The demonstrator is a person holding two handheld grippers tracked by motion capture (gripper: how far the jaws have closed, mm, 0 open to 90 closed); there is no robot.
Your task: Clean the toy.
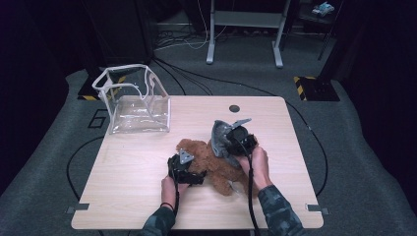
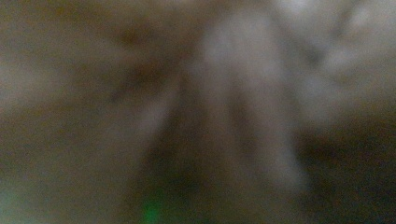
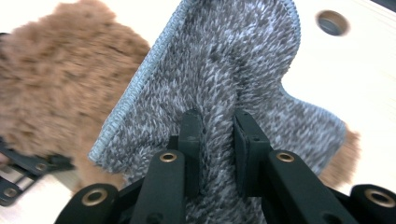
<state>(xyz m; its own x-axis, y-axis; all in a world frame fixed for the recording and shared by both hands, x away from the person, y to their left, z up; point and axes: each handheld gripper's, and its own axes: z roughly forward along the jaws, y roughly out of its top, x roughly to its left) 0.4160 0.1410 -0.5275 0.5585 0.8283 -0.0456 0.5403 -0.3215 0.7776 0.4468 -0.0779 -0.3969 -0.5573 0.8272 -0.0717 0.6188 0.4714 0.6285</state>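
Observation:
A brown teddy bear [image 1: 216, 166] lies on the wooden table [image 1: 133, 167], a little right of its middle. A grey fuzzy cloth [image 1: 220, 135] stands up over the bear's upper part. My right gripper [image 1: 239, 141] is shut on this cloth [image 3: 219, 70]; its two black pads pinch a fold of it [image 3: 218, 122]. The bear's fur [image 3: 51, 79] shows to the left behind the cloth. My left gripper [image 1: 189, 171] presses into the bear's left side. The left gripper view is a brown and grey blur, so how its jaws stand is hidden.
A clear plastic bag with white trim [image 1: 133, 101] stands open at the table's far left corner. A round cable hole [image 1: 234, 108] sits near the far edge. Cables and a metal frame lie on the carpet beyond the table.

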